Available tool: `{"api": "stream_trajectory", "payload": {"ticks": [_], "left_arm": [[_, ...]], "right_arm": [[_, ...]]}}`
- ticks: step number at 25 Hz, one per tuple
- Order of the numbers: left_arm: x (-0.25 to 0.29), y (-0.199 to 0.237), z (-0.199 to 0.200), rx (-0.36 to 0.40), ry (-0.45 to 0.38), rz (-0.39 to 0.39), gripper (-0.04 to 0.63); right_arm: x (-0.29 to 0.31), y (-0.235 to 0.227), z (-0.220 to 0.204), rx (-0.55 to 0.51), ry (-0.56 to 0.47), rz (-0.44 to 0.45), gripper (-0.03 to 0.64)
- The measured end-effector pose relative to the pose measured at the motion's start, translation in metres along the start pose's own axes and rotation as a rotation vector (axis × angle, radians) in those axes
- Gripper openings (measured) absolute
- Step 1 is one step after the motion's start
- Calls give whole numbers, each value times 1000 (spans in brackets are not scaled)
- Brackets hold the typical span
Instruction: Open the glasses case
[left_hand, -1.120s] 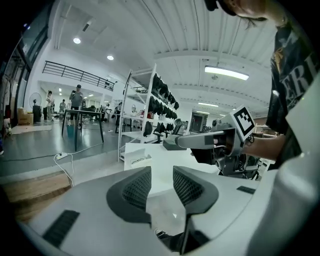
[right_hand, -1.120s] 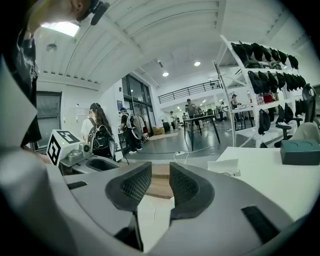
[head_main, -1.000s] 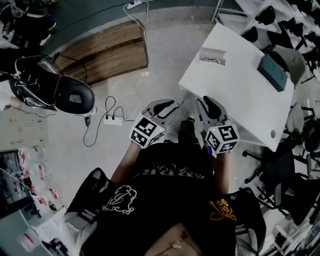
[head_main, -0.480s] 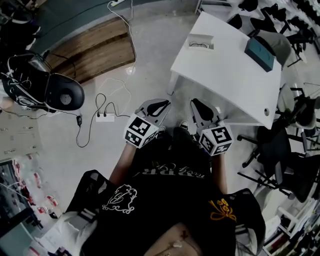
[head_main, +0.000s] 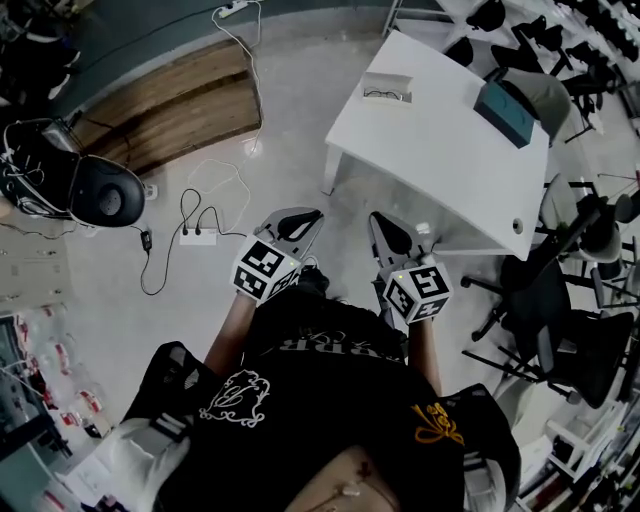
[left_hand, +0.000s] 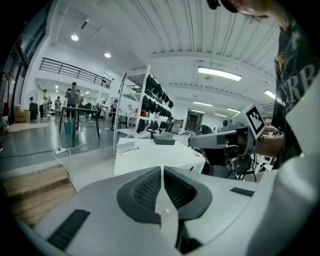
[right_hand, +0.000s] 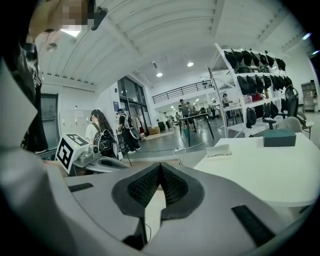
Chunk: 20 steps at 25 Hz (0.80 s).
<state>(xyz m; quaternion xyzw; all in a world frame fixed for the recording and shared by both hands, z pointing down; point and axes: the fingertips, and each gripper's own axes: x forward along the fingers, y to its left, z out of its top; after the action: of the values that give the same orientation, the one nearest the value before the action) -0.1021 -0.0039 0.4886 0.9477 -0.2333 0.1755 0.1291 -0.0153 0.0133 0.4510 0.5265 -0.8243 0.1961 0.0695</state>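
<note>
Far across the table (head_main: 440, 160) sits the case (head_main: 503, 102), which the left gripper (head_main: 312, 215) and right gripper (head_main: 378, 220) (both just closed, empty) could shove off.

A lab-like hall: white table (head_main: 450, 175), office chairs (head_main: 572, 345), loaded shelving racks (right_hand: 248, 65).

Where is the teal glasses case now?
In the head view, the teal glasses case lies at the upper right on the white table, right of the white holder with glasses.

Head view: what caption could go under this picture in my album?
Person before a white table, left gripper and right gripper both just closed on nothing, glasses and a teal box waiting.
</note>
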Motion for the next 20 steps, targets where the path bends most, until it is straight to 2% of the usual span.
{"api": "stream_trajectory", "payload": {"ticks": [7,13,20], "left_arm": [[5,-49,7,13,-8,9,34],[3,-98,7,29,-18,1,34],[-13,-124,11,36,-52,33,34]], "right_arm": [[-52,-10,-9,48,-31,30,14],[-86,-7,-21,42,-25,58,14],[-108,4,-30,37,-25,76,14]]}}
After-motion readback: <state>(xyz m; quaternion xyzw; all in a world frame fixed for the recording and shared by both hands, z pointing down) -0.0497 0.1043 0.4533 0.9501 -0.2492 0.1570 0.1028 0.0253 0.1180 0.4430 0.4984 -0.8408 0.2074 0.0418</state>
